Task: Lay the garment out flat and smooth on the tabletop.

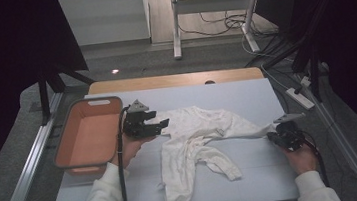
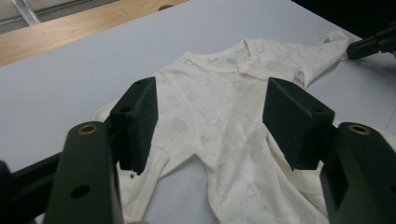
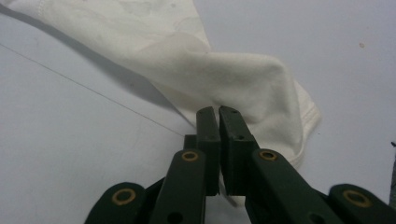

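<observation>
Right hand-held gripper (image 3: pixel 218 114) pinches white baby garment (image 1: pixel 195 134); its label (image 2: pixel 299 78) unreadable.

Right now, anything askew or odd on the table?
Only the white garment: it lies crumpled and twisted rather than flat, one sleeve stretched out to the right gripper, which is shut on its cuff. The basket sits square. No damage or spill shows.

The cotton baby bodysuit (image 2: pixel 219 112) is cream-white with a faint pale cloud print. The flat surface (image 1: pixel 246 98) under it is pale blue-grey, edged with light wood. Left of the bodysuit, the plastic tub (image 1: pixel 89 135) is salmon-orange. Gripper fingers (image 2: pixel 137 121) are matt black.
</observation>
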The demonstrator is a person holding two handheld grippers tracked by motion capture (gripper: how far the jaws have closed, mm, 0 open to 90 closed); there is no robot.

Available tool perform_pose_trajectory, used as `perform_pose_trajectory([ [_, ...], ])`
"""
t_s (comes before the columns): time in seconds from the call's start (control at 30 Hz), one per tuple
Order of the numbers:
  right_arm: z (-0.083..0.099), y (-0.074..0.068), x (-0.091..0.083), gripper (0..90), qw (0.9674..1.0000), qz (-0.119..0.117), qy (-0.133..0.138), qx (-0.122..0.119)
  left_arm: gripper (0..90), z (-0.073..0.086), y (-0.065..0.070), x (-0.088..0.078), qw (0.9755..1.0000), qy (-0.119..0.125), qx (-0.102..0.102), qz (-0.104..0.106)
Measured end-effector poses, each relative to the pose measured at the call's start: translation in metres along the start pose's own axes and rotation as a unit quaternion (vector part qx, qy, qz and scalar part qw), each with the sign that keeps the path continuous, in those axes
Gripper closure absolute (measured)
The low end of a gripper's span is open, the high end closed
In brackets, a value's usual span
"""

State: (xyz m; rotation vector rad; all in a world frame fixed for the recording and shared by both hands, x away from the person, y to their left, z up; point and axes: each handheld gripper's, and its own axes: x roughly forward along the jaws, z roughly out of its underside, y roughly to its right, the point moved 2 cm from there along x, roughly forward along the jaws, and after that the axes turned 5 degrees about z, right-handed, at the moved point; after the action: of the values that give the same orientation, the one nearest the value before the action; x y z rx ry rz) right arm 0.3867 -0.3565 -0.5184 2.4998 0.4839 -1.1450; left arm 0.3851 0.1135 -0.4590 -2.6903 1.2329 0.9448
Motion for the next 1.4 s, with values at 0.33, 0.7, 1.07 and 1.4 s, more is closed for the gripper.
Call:
perform_pose_trajectory([
  [0.33,0.006,0.008,-0.012,87.9,0.9997,-0.005,0.016,0.017,36.1,-0.005,-0.003,0.002,1.0000,0.004,0.000,0.002],
  [0.7,0.019,0.018,-0.042,88.4,0.9987,-0.003,0.032,0.041,36.1,-0.008,-0.004,0.002,0.9999,0.010,0.001,0.009],
  [1.07,0.018,0.011,-0.046,62.9,0.9978,0.008,0.041,0.052,36.0,-0.010,-0.004,0.002,0.9999,0.011,0.000,0.010],
  [1.4,-0.003,-0.033,-0.045,51.6,0.9959,-0.042,0.079,0.008,36.0,-0.009,-0.004,0.001,0.9999,0.011,0.000,0.009],
])
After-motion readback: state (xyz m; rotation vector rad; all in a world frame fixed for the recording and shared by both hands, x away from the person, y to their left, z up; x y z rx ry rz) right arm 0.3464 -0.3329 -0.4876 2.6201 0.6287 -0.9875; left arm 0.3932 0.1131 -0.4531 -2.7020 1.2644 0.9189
